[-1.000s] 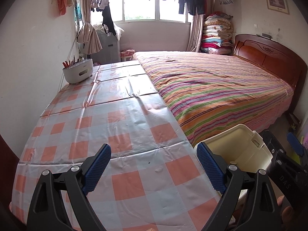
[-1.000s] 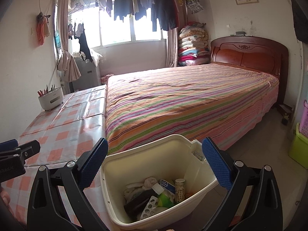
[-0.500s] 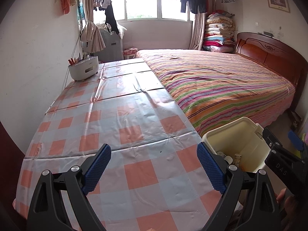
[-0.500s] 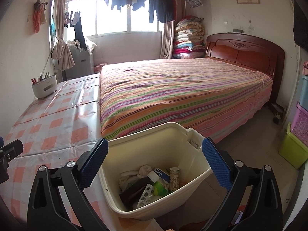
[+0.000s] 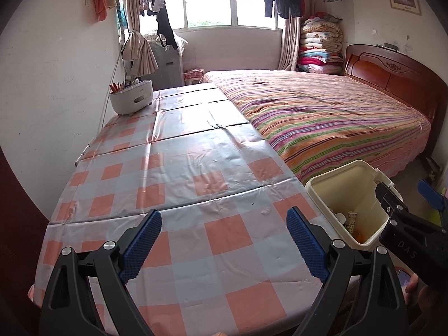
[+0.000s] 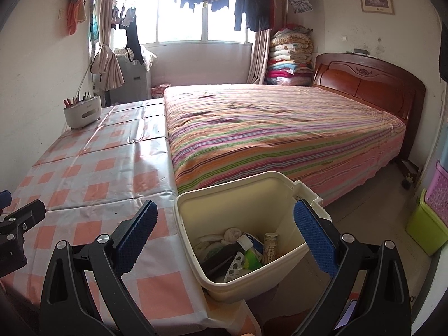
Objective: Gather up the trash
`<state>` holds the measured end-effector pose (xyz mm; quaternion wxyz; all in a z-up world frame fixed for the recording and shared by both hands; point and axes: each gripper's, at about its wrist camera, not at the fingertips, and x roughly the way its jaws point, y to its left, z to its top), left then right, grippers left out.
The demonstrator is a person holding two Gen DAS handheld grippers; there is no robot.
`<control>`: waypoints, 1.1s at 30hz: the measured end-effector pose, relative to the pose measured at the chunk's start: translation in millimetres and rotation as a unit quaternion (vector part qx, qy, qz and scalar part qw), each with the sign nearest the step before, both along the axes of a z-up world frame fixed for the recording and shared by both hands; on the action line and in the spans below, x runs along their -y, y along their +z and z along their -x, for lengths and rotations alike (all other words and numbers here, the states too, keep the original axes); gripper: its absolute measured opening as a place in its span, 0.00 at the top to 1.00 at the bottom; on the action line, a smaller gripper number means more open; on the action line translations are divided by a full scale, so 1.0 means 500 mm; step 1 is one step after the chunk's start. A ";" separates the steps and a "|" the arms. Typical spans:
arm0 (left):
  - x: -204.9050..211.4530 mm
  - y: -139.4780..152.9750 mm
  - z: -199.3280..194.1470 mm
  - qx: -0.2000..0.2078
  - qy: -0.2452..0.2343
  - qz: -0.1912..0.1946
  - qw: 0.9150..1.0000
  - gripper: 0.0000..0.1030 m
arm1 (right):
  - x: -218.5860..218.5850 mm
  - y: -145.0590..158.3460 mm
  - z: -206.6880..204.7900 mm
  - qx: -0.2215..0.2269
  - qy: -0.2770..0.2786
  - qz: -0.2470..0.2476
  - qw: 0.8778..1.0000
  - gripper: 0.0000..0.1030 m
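Holding both grippers wide apart and empty, I have the left gripper (image 5: 224, 240) above the near end of the table (image 5: 182, 184), whose checked cloth lies bare under my blue pads (image 5: 141, 242). The right gripper (image 6: 224, 232) hangs above the bin (image 6: 224, 196), which stands at the table's right edge, near the corner of the bed (image 6: 280, 128). The bin is cream, open at the top and tilted in the right wrist view. The trash (image 6: 240, 252) lies at its bottom: a blister pack, a green bottle, a dark bottle with a white cap, a small jar and some crumpled white stuff, all heaped together. In the left wrist view the bin (image 5: 344, 179) sits to the right of my fingers, with the right gripper (image 5: 406, 218) reaching over its far rim. A white holder (image 5: 131, 98) with pencils stands at the table's far end by the wall.
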<state>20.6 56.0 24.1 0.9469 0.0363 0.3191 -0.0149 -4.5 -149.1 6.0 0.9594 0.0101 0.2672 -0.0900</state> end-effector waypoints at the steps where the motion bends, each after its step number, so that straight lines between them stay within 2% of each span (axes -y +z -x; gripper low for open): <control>1: -0.005 0.000 0.003 0.000 0.001 0.002 1.000 0.14 | -0.006 0.003 0.004 0.001 0.002 0.004 1.000 0.06; 19: -0.067 0.000 0.014 0.001 0.030 0.014 0.999 0.14 | -0.039 0.006 0.004 0.001 0.031 0.014 0.999 0.06; 33: -0.077 0.003 0.018 0.001 0.035 -0.003 0.999 0.14 | -0.039 0.018 0.015 0.003 0.029 0.014 0.999 0.06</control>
